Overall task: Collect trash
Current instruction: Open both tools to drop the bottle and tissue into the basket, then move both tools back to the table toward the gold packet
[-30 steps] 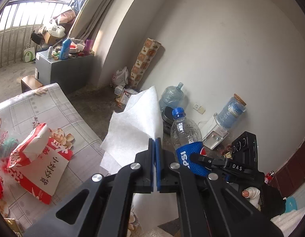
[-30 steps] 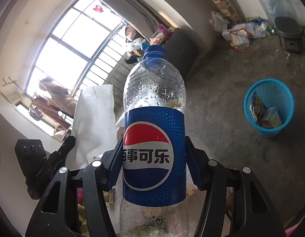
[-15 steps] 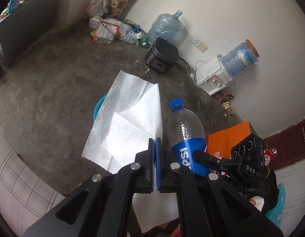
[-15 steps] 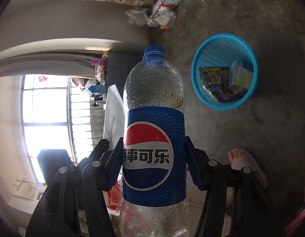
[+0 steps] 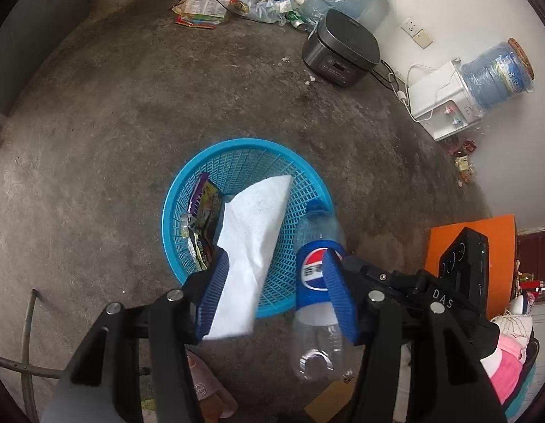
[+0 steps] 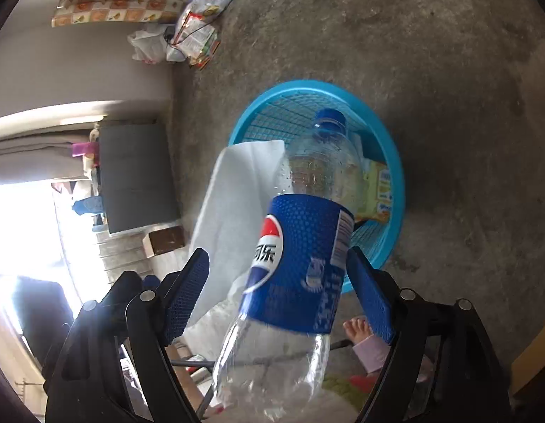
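I've spread both jaws wide: white paper sheet [image 5: 253,243] and clear plastic Pepsi bottle [image 6: 300,257] hang loose over the blue mesh basket [image 5: 237,151]. Tilted, that bottle might clip the rim and bounce out.

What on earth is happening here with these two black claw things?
A person is tossing trash with a handheld gripper in each hand. Both grippers are open above a blue basket on the concrete floor. The left gripper has let go of a white tissue, and the right gripper has released a Pepsi bottle, tilting cap-first toward the basket. Some wrappers lie inside.
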A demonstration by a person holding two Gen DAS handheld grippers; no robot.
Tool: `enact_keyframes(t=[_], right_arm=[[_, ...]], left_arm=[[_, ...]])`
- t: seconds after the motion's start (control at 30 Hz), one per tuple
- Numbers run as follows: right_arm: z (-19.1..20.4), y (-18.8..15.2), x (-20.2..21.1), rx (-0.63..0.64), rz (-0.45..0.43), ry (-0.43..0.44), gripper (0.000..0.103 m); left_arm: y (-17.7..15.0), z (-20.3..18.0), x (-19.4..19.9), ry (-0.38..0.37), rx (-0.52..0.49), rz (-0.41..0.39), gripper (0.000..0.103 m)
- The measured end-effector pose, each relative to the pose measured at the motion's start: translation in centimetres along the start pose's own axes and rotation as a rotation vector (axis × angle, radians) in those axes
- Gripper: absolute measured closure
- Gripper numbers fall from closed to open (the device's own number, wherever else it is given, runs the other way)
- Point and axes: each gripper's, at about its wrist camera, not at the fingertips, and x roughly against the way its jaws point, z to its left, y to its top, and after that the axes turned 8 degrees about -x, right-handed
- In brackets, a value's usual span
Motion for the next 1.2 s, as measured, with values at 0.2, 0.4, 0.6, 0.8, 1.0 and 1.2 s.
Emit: enact_keyframes(t=[0.2, 0.4, 0.6, 0.8, 1.0, 1.2], right_arm=[[-1.8, -1.6, 2.7, -0.027, -0.075, 0.063, 0.027], [-1.2, -4.4, 6.2, 0.044, -0.172, 0.059, 0.027], [3.6, -11.1, 10.3, 0.341, -0.336, -0.006, 0.027], [8.4, -19.7, 14.4, 0.650, -0.536, -0.029, 0.010], [11.6, -28.3, 16.7, 0.917, -0.669, 0.012, 0.008], [12.8, -35.3, 16.5, 1.105, -0.537, 0.113, 0.008]], left_arm=[[-0.3, -1.3, 1.5, -0.007, -0.038, -0.060, 0.040], [-2.0, -3.3, 7.1, -0.020, -0.099, -0.182, 0.040], [-6.8, -5.6, 17.7, -0.028, -0.205, -0.403, 0.030], [-15.2, -6.0, 28.6, 0.048, -0.245, -0.633, 0.010], [-25.6, -2.0, 37.8, 0.143, -0.130, -0.805, 0.007], [-39.5, 3.6, 44.1, 0.365, 0.011, -0.897, 0.007]])
